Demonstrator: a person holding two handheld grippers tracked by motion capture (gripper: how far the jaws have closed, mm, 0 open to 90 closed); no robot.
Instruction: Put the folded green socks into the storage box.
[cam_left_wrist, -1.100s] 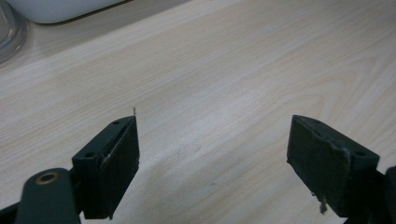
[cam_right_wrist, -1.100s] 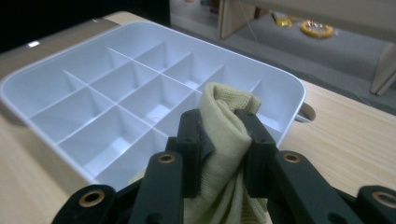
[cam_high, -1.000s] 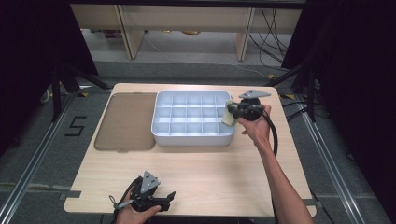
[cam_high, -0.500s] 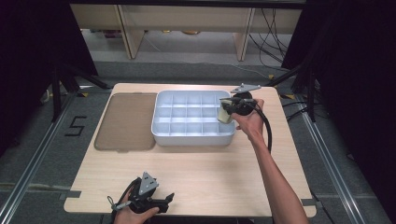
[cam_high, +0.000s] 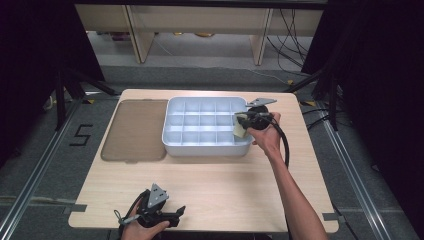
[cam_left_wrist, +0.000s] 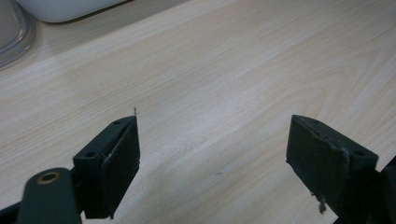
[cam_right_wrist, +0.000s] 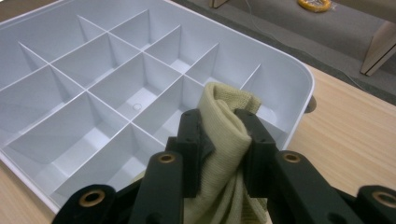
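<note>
High view: your right claw, clamped on the beige cloth, had moved from beyond the tray's 3 o'clock rim to just over its right-hand compartments and lower. A drop-in looked near.

Left gripper view: your left claw stood wide open, holding nothing, over bare bench.

Right gripper view: both pads pinched the cloth above a rim-side compartment.
</note>
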